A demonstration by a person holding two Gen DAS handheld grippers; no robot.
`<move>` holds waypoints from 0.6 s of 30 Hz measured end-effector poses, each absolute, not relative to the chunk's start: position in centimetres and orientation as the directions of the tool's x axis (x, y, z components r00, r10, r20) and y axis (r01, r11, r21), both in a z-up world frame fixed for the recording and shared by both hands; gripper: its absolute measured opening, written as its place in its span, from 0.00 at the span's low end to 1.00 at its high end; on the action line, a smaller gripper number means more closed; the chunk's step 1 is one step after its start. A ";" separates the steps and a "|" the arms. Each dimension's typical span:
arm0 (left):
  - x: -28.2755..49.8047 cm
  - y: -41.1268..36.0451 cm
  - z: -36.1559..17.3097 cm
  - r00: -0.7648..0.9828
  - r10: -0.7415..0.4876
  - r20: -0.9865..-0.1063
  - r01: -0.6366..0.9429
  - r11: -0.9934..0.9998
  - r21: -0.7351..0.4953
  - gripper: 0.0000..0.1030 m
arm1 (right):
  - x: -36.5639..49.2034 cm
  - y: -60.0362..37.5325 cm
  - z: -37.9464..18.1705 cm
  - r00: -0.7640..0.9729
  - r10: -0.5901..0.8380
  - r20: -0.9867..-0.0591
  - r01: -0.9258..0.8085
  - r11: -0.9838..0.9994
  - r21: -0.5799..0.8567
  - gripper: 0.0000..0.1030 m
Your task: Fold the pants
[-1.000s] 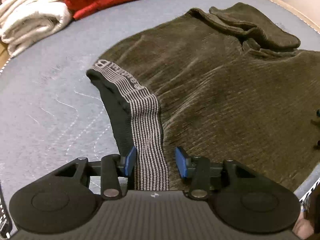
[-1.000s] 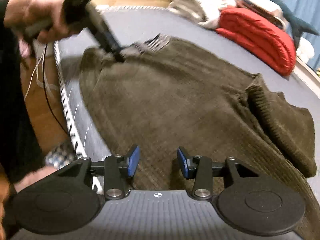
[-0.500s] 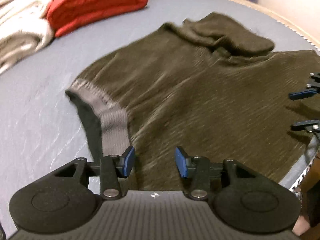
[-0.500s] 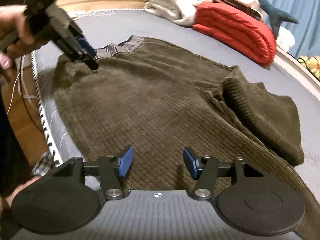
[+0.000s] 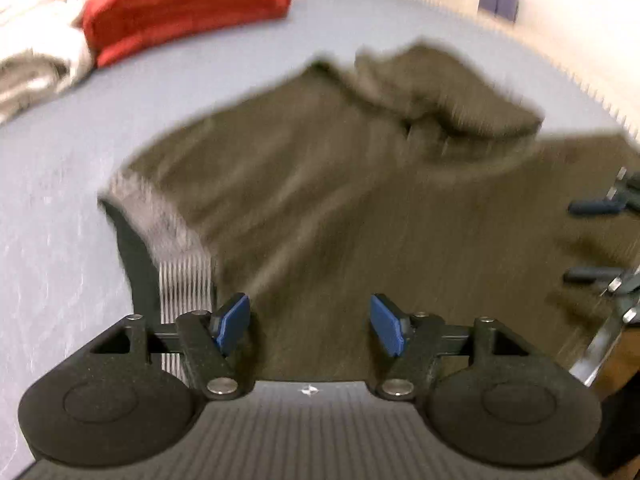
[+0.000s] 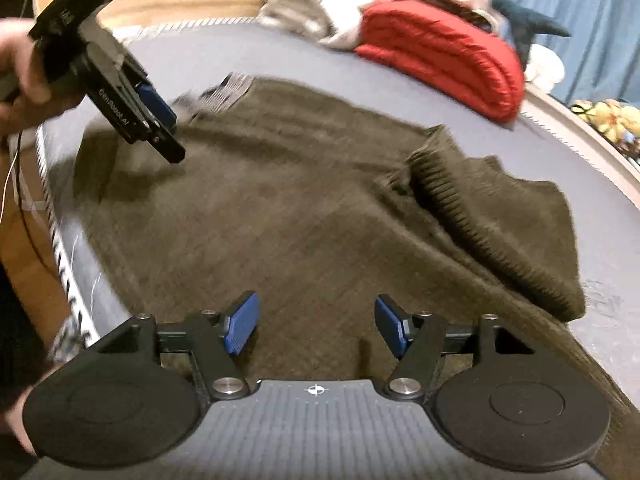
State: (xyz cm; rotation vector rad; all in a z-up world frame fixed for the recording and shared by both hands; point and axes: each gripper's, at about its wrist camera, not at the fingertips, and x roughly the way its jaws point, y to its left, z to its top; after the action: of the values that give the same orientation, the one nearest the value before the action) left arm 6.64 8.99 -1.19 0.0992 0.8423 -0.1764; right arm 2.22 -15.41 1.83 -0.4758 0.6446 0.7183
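Dark olive corduroy pants (image 5: 340,208) lie spread on a grey-blue bed, with a grey striped waistband (image 5: 168,236) at the left and one leg folded back over itself (image 6: 500,220). My left gripper (image 5: 310,330) is open and empty, hovering above the pants just right of the waistband; it also shows in the right wrist view (image 6: 156,120), held in a hand. My right gripper (image 6: 316,330) is open and empty above the pants near the bed's near edge; its fingers (image 5: 592,208) show at the right edge of the left wrist view.
A red folded blanket (image 6: 444,56) and cream folded blankets (image 6: 328,4) lie at the far side of the bed (image 5: 60,200). The mattress edge (image 6: 60,248) drops to a wooden floor at the left. Soft toys (image 6: 612,120) sit at the far right.
My left gripper let go of the striped waistband, opened wider, lifted and moved right. My right gripper also opened wider and rose slightly over the pants.
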 end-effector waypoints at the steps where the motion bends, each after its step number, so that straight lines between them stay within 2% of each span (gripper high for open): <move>1: 6.9 8.7 -0.6 0.668 -0.131 -0.733 0.193 0.981 0.000 0.70 | 2.5 -15.7 2.2 0.595 0.453 -0.664 -0.710 0.684 -0.170 0.64; 7: 9.2 5.9 1.1 0.729 -0.127 -0.673 0.149 0.989 -0.025 0.70 | 4.6 -17.8 4.1 0.707 0.437 -0.556 -0.580 0.808 -0.102 0.64; 10: 10.5 5.1 1.8 0.751 -0.135 -0.646 0.114 0.991 -0.075 0.68 | 6.2 -19.5 5.1 0.760 0.402 -0.511 -0.481 0.876 -0.026 0.64; 11: 11.1 4.8 2.1 0.759 -0.145 -0.635 0.108 0.989 -0.096 0.59 | 6.7 -20.1 5.3 0.778 0.386 -0.496 -0.446 0.895 -0.003 0.62; 12: 11.6 4.4 2.3 0.765 -0.158 -0.624 0.111 0.987 -0.113 0.46 | 7.3 -20.9 5.7 0.796 0.367 -0.481 -0.405 0.914 0.026 0.60; 13: 12.2 4.1 2.4 0.768 -0.168 -0.618 0.116 0.986 -0.123 0.38 | 7.8 -21.7 5.9 0.810 0.352 -0.468 -0.371 0.927 0.055 0.56; 14: 12.9 3.7 2.5 0.771 -0.171 -0.613 0.116 0.985 -0.129 0.26 | 8.4 -22.5 6.1 0.825 0.334 -0.456 -0.335 0.939 0.082 0.48; 15: 13.6 3.1 2.5 0.773 -0.170 -0.611 0.113 0.985 -0.131 0.18 | 9.0 -23.2 6.3 0.839 0.313 -0.446 -0.299 0.949 0.105 0.40; 17: 14.8 2.2 2.2 0.768 -0.177 -0.616 0.112 0.983 -0.142 0.13 | 10.2 -24.5 6.6 0.862 0.269 -0.430 -0.234 0.963 0.135 0.33; 18: 15.4 1.8 2.0 0.764 -0.181 -0.620 0.111 0.982 -0.150 0.13 | 10.8 -25.1 6.5 0.872 0.247 -0.423 -0.205 0.968 0.143 0.33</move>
State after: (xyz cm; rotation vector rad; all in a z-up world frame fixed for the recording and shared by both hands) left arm 15.44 1.80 2.04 -0.1066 0.6837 -0.1593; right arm 10.81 -25.06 6.50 0.0947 0.4541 0.2360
